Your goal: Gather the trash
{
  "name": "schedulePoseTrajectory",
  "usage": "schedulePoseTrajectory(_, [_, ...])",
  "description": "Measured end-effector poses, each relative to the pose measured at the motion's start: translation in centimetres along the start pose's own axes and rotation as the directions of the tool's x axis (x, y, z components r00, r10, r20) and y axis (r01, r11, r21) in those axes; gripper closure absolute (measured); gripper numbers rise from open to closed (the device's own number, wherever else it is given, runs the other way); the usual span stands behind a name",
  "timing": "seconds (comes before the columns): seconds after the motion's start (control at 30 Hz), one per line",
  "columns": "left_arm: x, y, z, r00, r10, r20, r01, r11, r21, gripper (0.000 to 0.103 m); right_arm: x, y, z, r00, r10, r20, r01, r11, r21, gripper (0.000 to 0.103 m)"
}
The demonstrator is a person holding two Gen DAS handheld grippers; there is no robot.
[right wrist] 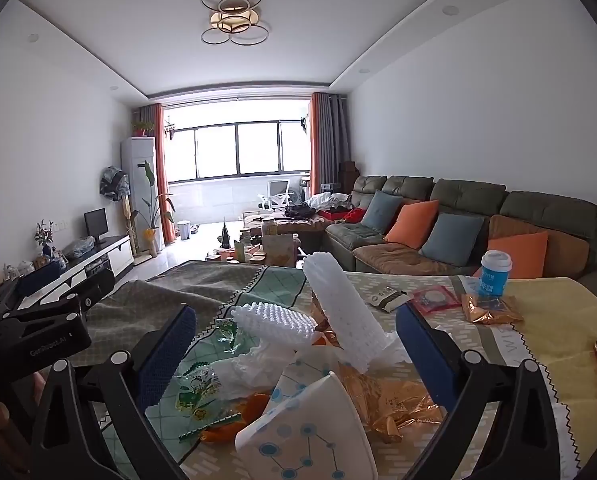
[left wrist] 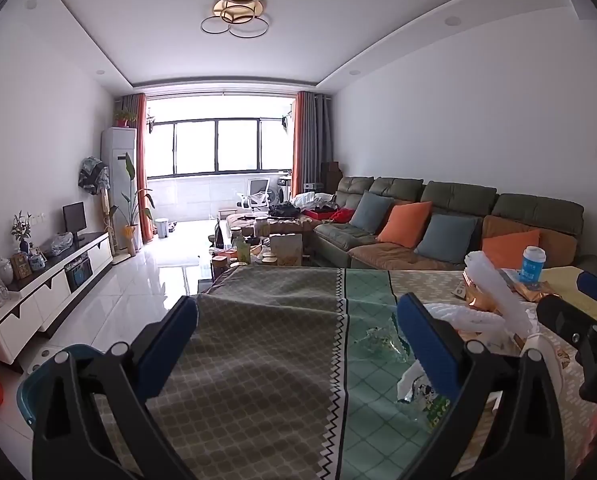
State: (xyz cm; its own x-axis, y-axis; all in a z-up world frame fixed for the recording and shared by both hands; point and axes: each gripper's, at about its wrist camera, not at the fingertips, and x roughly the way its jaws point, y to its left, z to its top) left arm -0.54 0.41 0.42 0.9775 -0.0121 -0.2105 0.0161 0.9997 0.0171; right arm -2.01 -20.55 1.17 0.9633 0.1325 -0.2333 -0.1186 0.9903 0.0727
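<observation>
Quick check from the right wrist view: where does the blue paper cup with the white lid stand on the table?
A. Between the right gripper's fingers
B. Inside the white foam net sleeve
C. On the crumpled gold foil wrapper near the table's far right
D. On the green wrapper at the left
C: the blue paper cup with the white lid stands upright on the crumpled gold foil wrapper, beyond the open right gripper.
</observation>
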Motion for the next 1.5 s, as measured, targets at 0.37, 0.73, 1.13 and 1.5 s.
schedulePoseTrajectory(0.37, [-0.16,-0.25,0.04,1.0,0.0,0.006,0.0,1.0,-0.001,0.003,-0.16,-0.04,0.02,1.0,-0.003,-0.004,0.003,1.0,0.0,0.004])
schedulePoseTrajectory(0.73, [-0.23,-0.17,0.01,1.0,-0.002,0.008,0.002,1.0,-0.005,0.003,0.21,-0.37,-0.36,1.0,-0.008,-0.008,0.008,1.0,-0.001,0.004])
schedulePoseTrajectory(1.13, [-0.27,0.12,-0.1,1.0,-0.004,0.004,0.004,1.0,-0.018,0.003,0.24,-0.36,-0.32,1.0,-0.008,-0.011,0.008,1.0,-0.002,0.004])
schedulePoseTrajectory(1.5, [-0.3,0.16,-0.16,1.0,-0.004,0.005,0.005,1.0,-0.021,0.003,0.25,-0.33,-0.37,1.0,-0.009,-0.011,0.009,1.0,-0.002,0.004])
